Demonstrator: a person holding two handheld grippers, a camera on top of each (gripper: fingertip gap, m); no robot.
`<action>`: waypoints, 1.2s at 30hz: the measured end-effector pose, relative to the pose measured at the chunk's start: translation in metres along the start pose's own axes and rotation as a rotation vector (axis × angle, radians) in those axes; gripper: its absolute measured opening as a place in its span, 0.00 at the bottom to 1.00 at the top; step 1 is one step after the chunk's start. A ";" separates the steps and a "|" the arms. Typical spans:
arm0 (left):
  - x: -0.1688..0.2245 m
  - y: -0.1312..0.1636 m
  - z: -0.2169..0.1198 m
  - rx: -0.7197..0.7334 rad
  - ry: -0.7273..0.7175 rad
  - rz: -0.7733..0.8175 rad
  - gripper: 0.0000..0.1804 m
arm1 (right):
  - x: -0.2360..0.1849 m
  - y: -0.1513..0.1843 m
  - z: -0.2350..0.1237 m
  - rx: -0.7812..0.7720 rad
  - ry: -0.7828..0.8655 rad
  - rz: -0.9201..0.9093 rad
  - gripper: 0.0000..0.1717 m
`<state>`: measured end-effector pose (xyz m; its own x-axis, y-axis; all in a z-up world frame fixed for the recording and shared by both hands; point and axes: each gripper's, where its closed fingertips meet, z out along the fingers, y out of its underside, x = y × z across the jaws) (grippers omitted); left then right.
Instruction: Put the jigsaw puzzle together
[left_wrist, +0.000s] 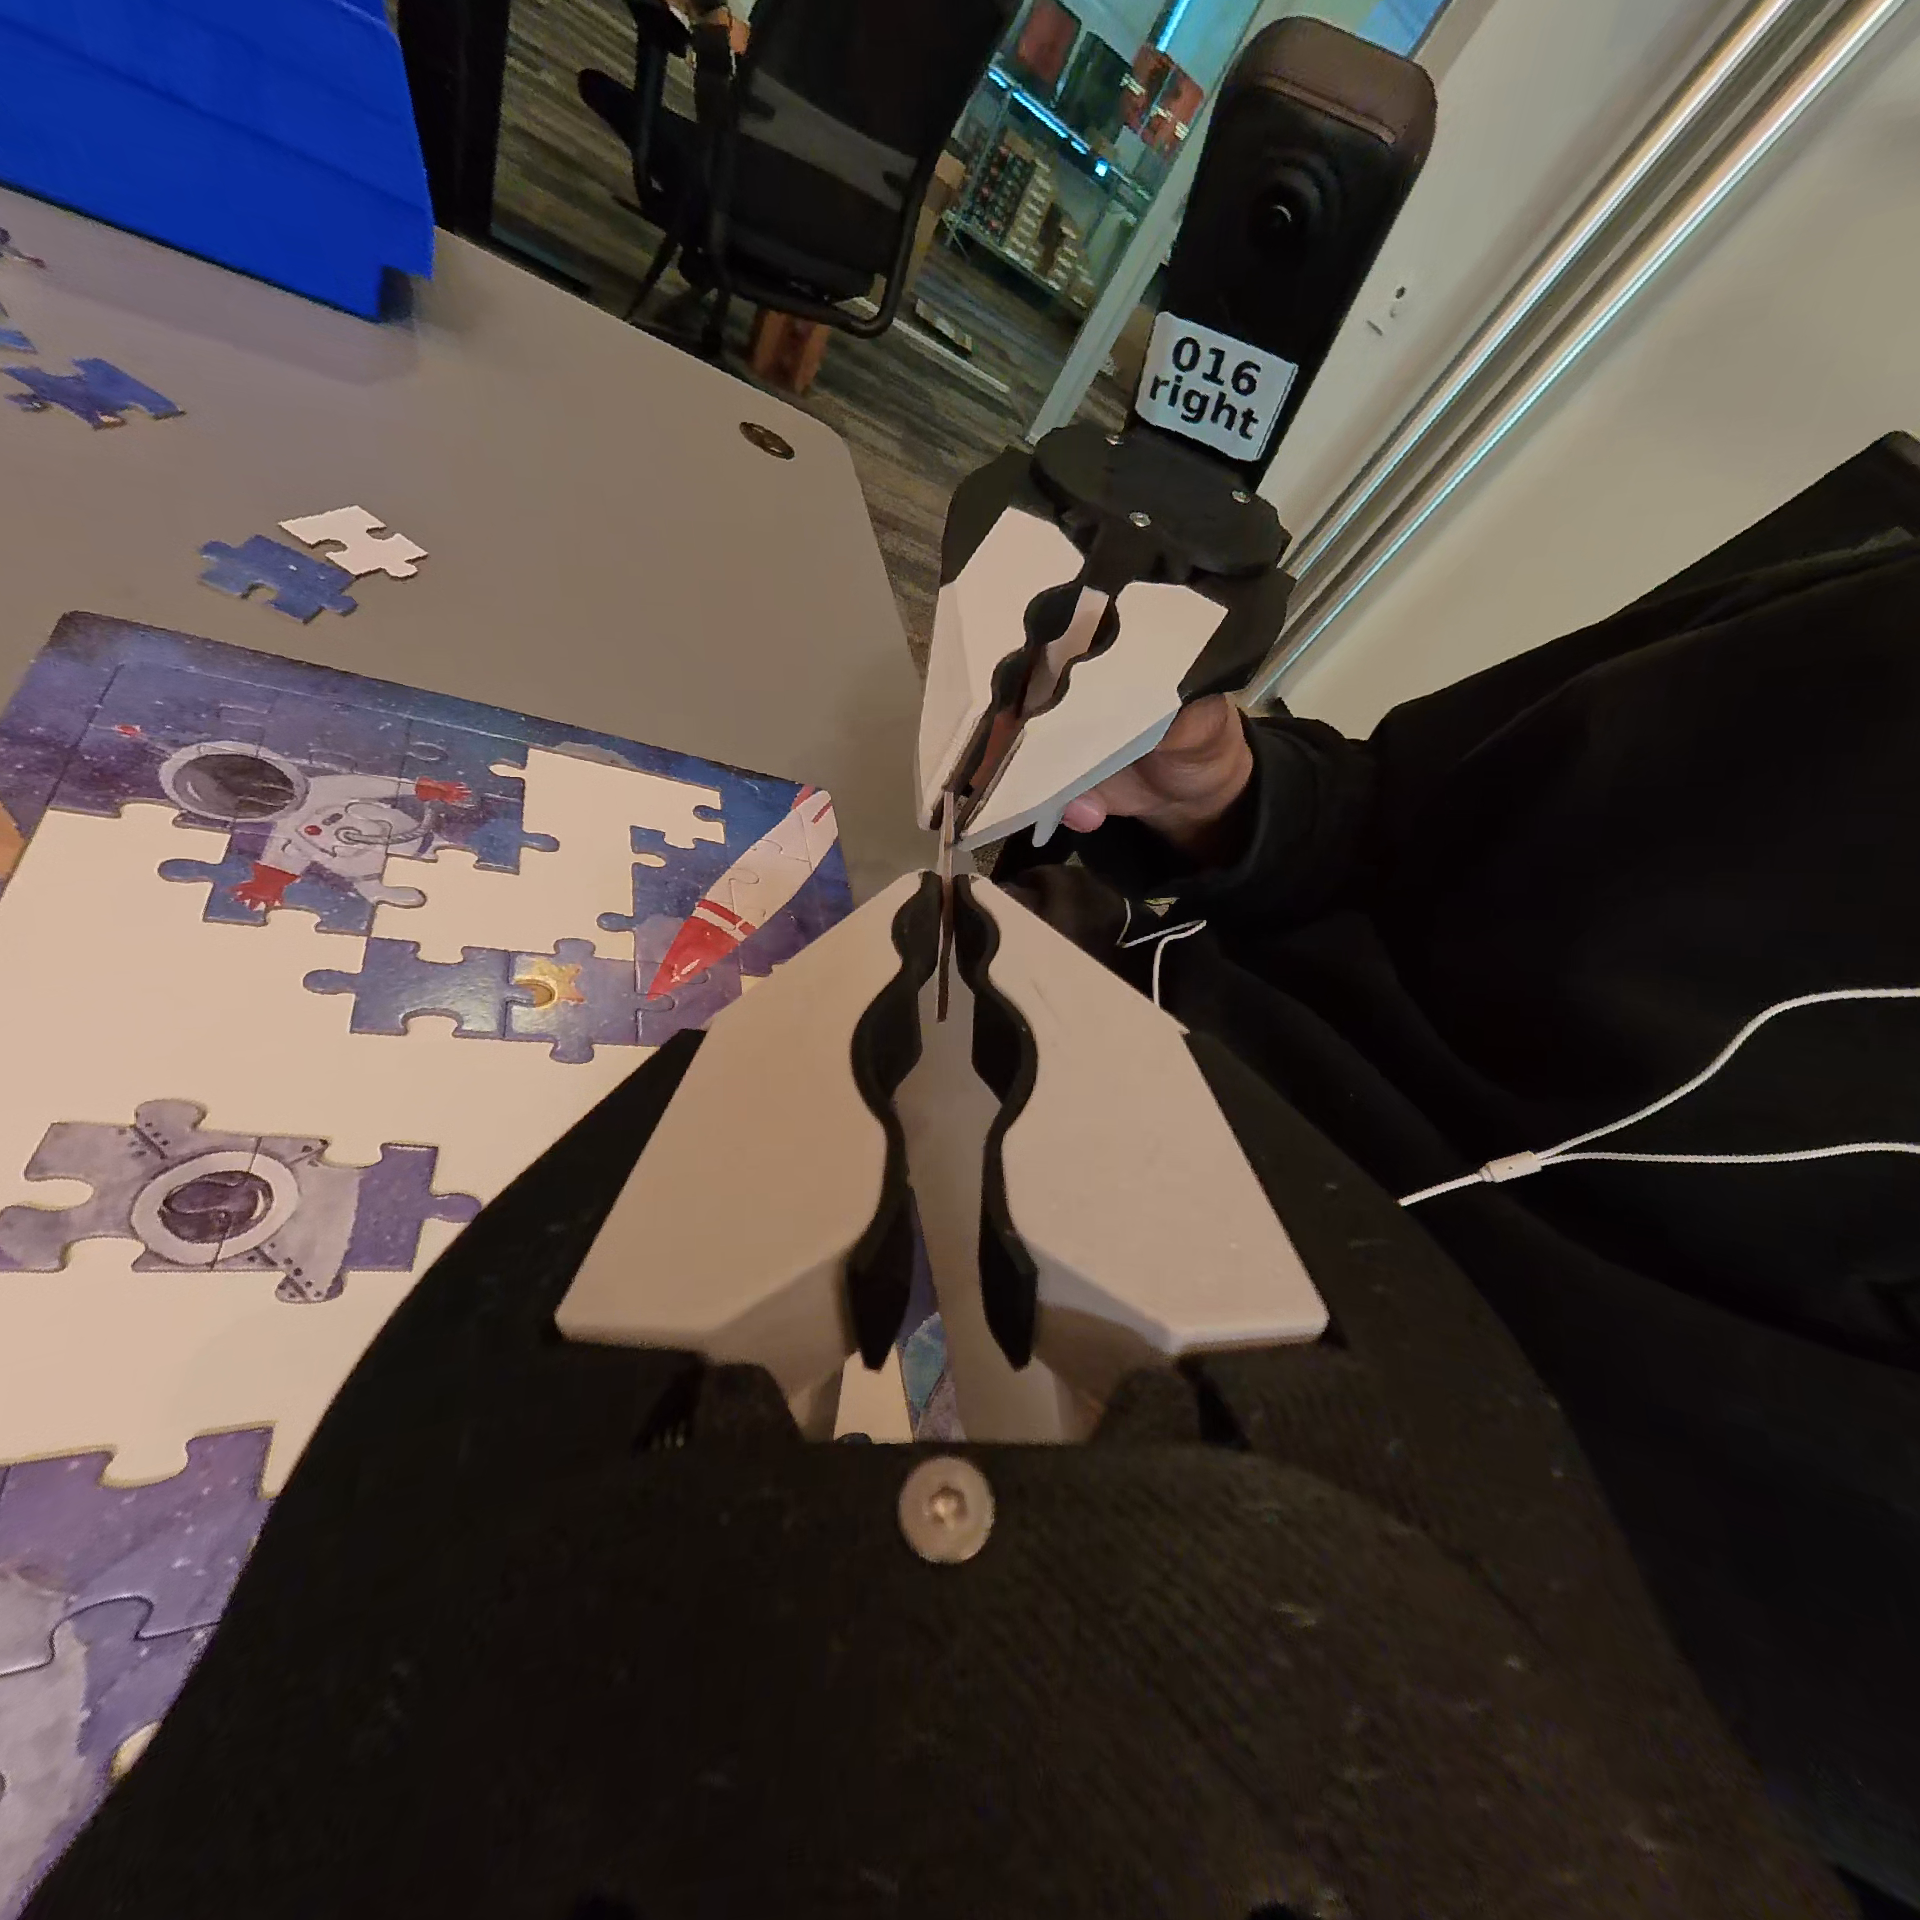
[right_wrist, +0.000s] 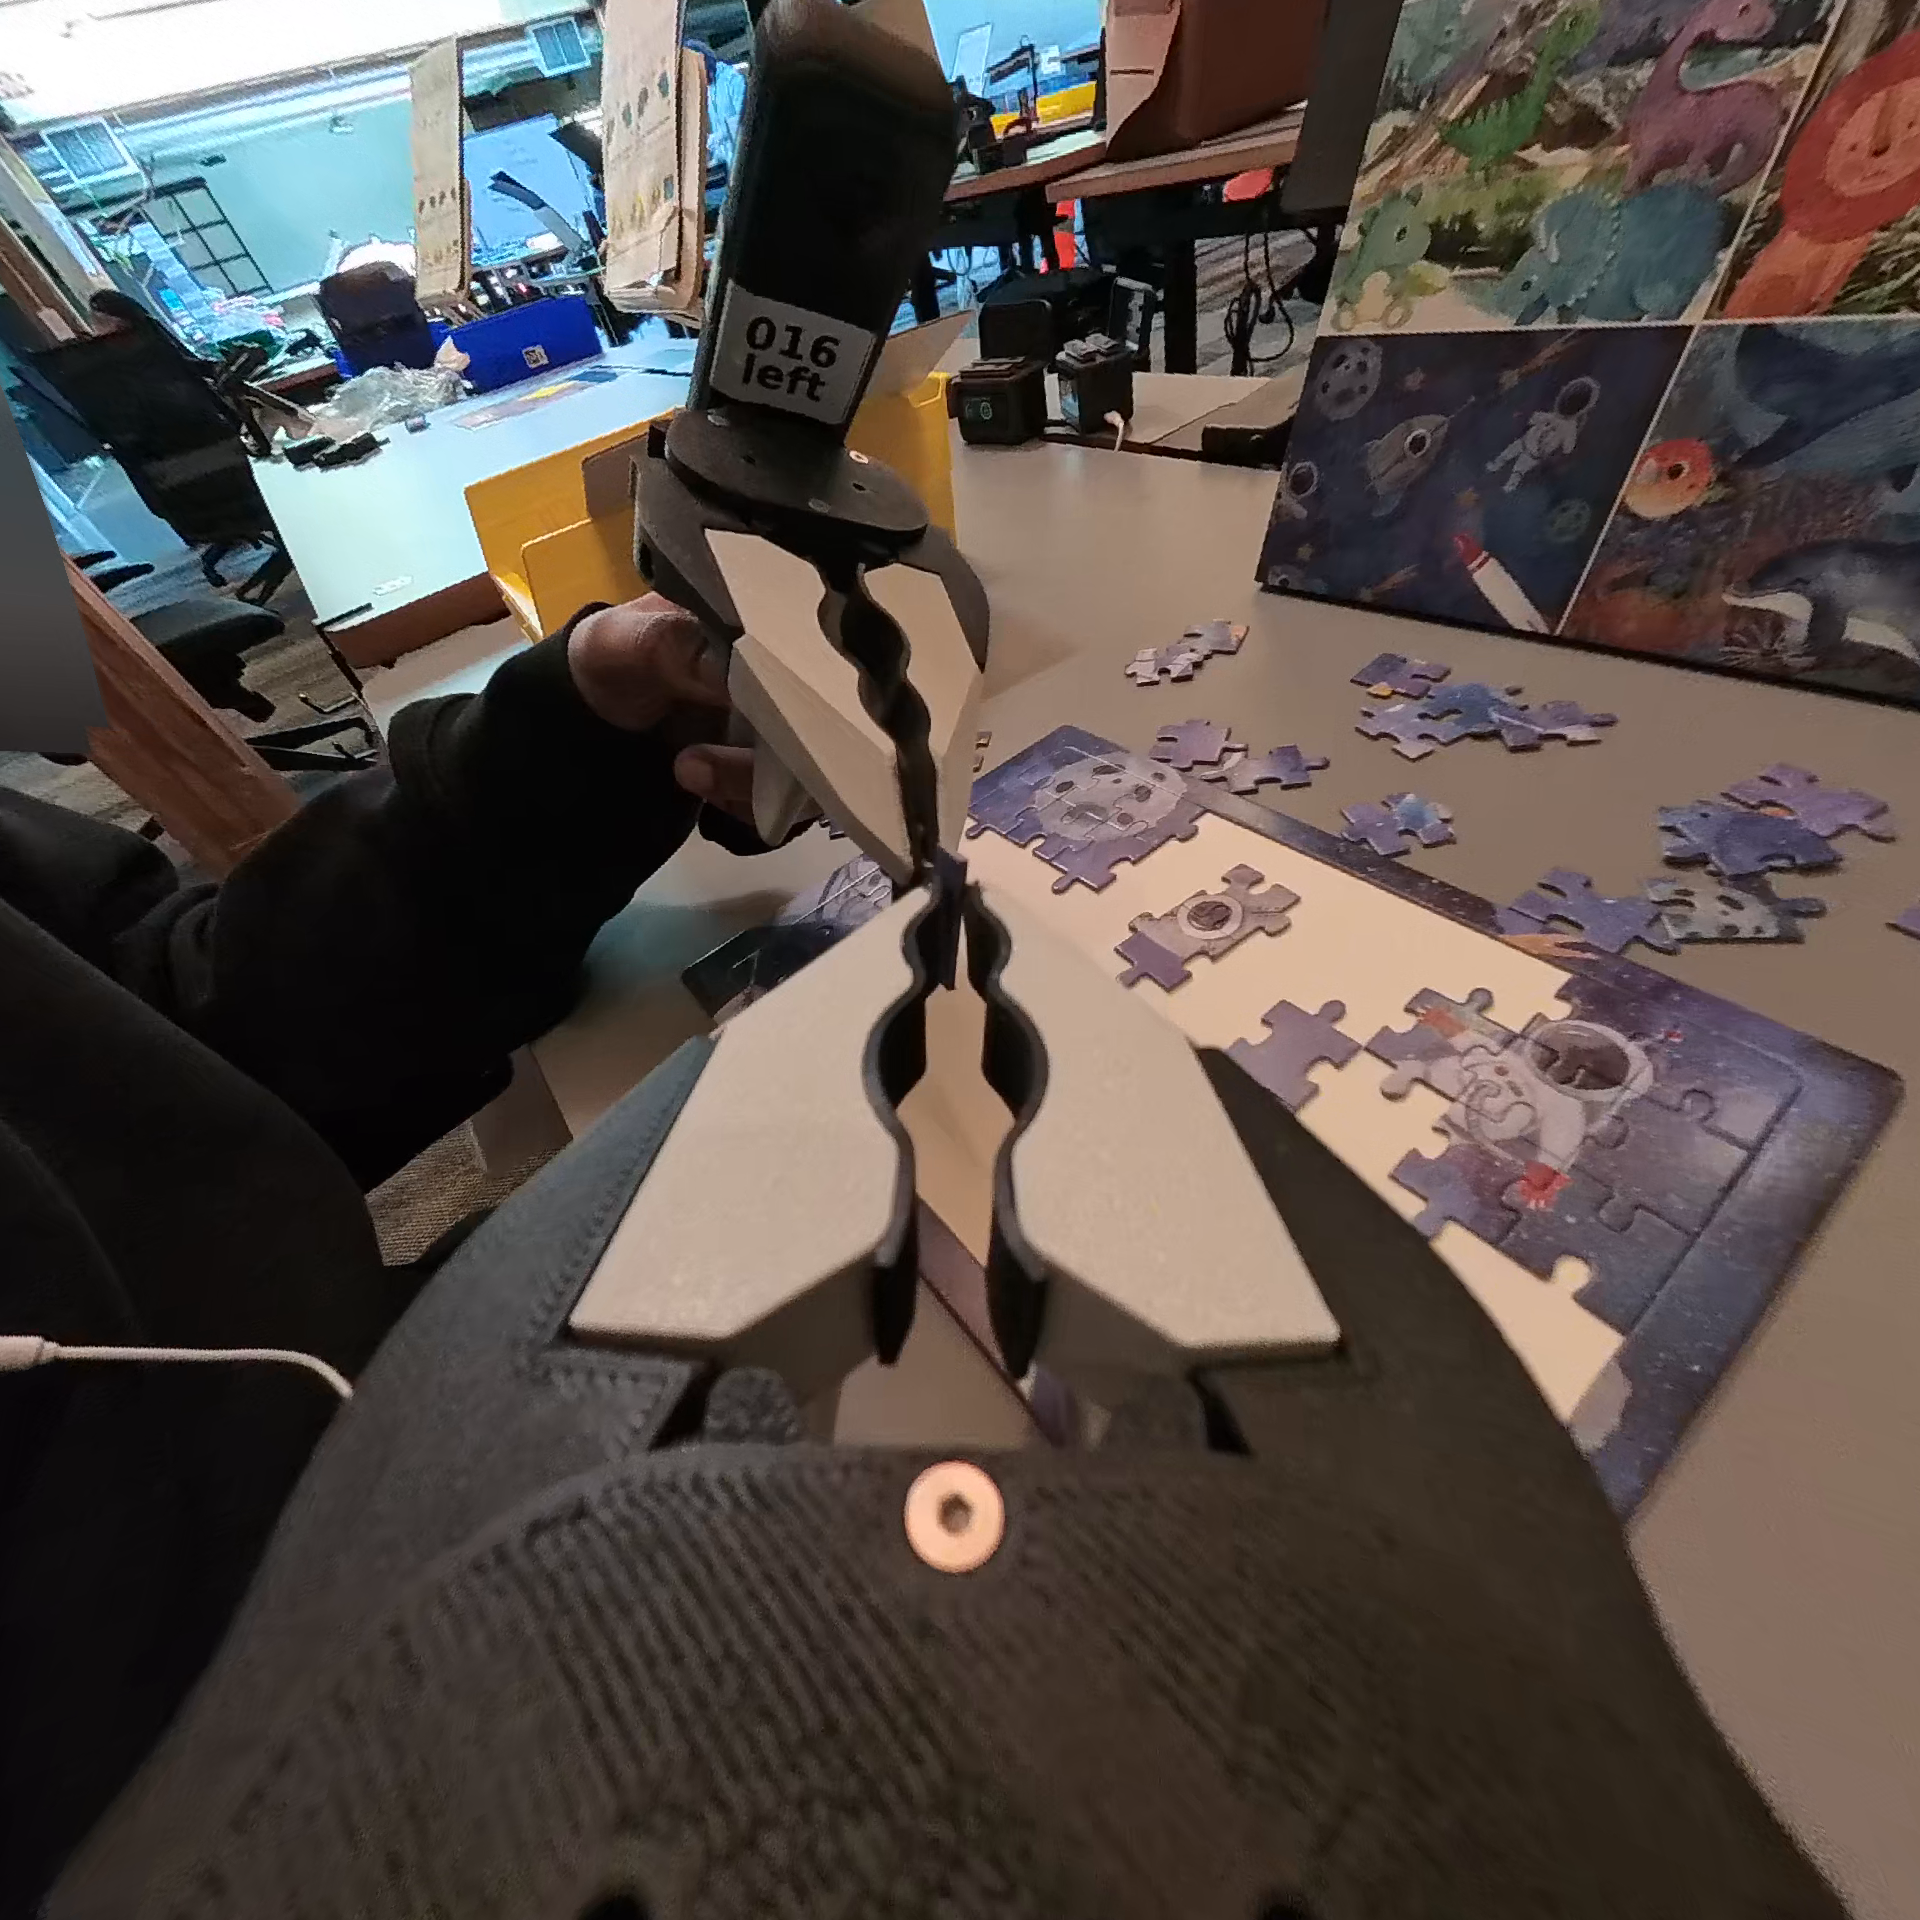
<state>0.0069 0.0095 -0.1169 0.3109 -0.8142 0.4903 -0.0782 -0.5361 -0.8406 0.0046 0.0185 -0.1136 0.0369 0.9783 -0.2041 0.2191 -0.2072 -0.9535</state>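
The left gripper (left_wrist: 940, 894) and right gripper (right_wrist: 943, 899) meet tip to tip, both pinched on one puzzle piece (right_wrist: 948, 914).

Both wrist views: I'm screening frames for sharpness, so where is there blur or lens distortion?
Left wrist view: sharp at the puzzle board, motion blur on the blue bin, steel rails bowed by the wide-angle lens. Right wrist view: puzzle board smeared toward its near corner, background room soft.

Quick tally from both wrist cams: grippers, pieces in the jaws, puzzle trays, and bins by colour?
Grippers: 2 (left, right)
Piece pinched by both: 1
Tray: 1
Blue bin: 1
Yellow bin: 1
Total: 6
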 end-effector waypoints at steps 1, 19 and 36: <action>-0.001 0.000 0.000 -0.001 0.000 -0.003 0.00 | 0.000 0.001 0.000 -0.005 -0.002 0.005 0.00; -0.007 -0.010 -0.003 0.079 0.017 -0.056 0.08 | -0.008 0.016 0.007 -0.034 -0.143 0.219 0.00; -0.059 0.002 -0.092 0.146 -0.351 -0.148 0.10 | -0.001 0.061 0.032 -0.344 0.006 -0.018 0.06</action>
<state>-0.0991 0.0359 -0.1261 0.6147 -0.5916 0.5217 0.1194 -0.5840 -0.8029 -0.0136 0.0045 -0.1785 0.0360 0.9819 -0.1858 0.5353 -0.1760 -0.8261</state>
